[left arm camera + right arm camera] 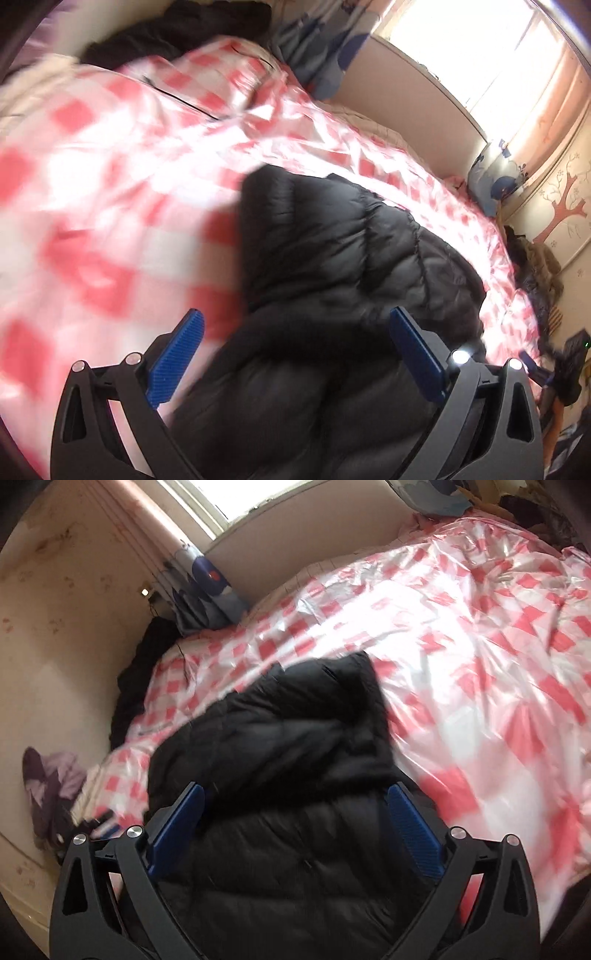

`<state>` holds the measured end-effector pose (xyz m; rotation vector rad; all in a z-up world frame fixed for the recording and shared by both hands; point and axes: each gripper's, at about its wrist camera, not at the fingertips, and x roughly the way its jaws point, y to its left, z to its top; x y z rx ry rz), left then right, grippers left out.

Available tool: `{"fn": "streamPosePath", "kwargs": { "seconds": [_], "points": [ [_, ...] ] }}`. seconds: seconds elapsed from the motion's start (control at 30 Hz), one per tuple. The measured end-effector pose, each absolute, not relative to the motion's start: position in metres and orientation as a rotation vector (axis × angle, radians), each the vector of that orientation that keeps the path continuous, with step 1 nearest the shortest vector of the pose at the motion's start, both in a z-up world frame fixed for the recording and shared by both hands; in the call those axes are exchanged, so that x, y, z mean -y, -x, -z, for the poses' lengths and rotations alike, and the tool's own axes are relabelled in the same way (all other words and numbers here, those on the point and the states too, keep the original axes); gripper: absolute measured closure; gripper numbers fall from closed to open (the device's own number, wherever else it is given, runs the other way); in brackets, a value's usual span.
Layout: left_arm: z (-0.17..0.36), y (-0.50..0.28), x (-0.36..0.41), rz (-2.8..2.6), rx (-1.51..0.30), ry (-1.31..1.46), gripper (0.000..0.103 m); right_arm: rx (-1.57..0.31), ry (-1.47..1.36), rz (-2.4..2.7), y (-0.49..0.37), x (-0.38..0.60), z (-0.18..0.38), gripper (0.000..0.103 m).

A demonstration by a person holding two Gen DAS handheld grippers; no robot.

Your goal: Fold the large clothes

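Where both jaws gape, black puffer jacket [288, 775] between.

Sunlit window [476, 55], beige wall [62, 635], checked bedcover [461, 635]

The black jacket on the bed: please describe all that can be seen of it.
The black jacket is a puffy, quilted garment with stitched padded sections and a slightly shiny shell, probably down-filled. It lies bunched and partly folded on the red and white checked plastic sheet that covers the bed, with one squared end lying furthest from the cameras. It fills the space before both wrist cameras. The left gripper and the right gripper are open above it; their blue pads do not press on it.
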<state>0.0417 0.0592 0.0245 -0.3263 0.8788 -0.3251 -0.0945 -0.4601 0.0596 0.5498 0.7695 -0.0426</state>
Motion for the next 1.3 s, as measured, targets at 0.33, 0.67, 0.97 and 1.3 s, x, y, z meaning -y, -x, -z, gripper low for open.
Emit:
{"fn": "streamPosePath", "kwargs": {
  "seconds": [0.33,0.67,0.97,1.3],
  "points": [
    [0.011,0.082,-0.164,0.288,-1.057,0.448,0.007,-0.983,-0.773,0.033,0.250,0.484,0.008,0.007],
    [0.048,0.160,-0.154,0.525,-1.191,0.701,0.007,-1.045,-0.827,-0.154,0.297,0.444,0.015,0.007],
    [0.063,0.181,-0.135,0.604,-1.208,0.786,0.028,-0.989,-0.926,-0.228,0.309,0.452,0.027,0.083],
    [-0.011,0.183,-0.125,0.677,-1.023,0.837,0.094,-0.714,-1.044,-0.358,0.303,0.448,-0.029,0.095]
  ]
}}
